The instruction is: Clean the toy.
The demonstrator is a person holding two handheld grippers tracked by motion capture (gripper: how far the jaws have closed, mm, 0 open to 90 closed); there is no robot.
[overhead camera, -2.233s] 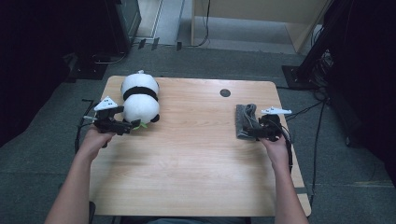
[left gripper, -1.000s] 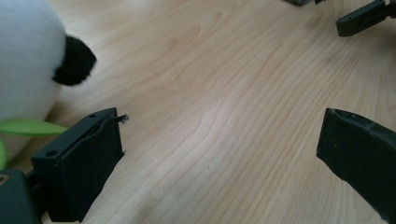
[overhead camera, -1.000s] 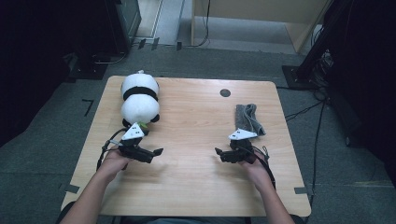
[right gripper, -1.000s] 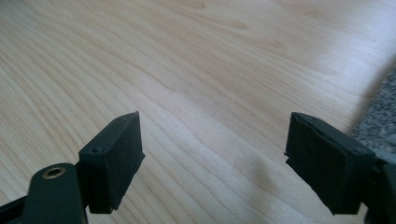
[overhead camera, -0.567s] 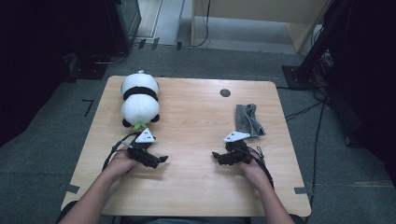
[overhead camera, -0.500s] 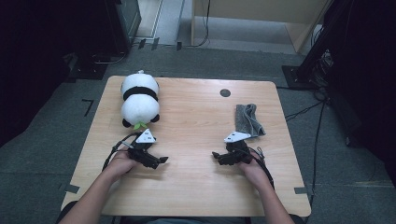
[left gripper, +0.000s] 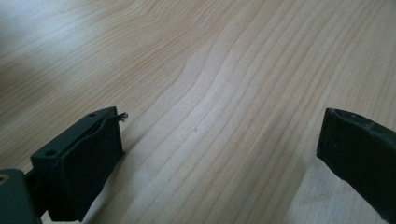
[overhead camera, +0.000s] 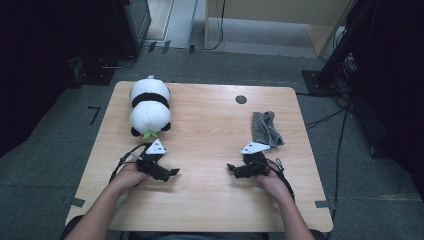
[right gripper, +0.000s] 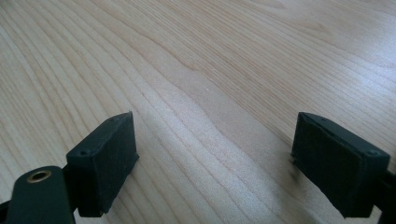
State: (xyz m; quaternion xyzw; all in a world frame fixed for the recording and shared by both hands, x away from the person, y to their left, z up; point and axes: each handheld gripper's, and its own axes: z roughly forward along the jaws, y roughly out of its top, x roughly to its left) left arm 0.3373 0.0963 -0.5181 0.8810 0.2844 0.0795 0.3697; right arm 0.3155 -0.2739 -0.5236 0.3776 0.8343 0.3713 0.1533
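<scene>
- Two grippers rest low over the wooden table (overhead camera: pixel 210 130), both near its front edge
- left gripper (overhead camera: pixel 172 172): jaws wide apart, empty, just before the panda toy (overhead camera: pixel 149 107)
- right gripper (overhead camera: pixel 231 167): jaws wide apart, empty, near the grey cloth (overhead camera: pixel 266 127)

Black-and-white panda (overhead camera: pixel 149 106); grey cloth (overhead camera: pixel 266 128)

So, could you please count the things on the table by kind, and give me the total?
Panda soft toy: 1
Grey cloth: 1
Hand-held grippers: 2, the left gripper and the right gripper, both open and holding nothing
Total: 4
</scene>
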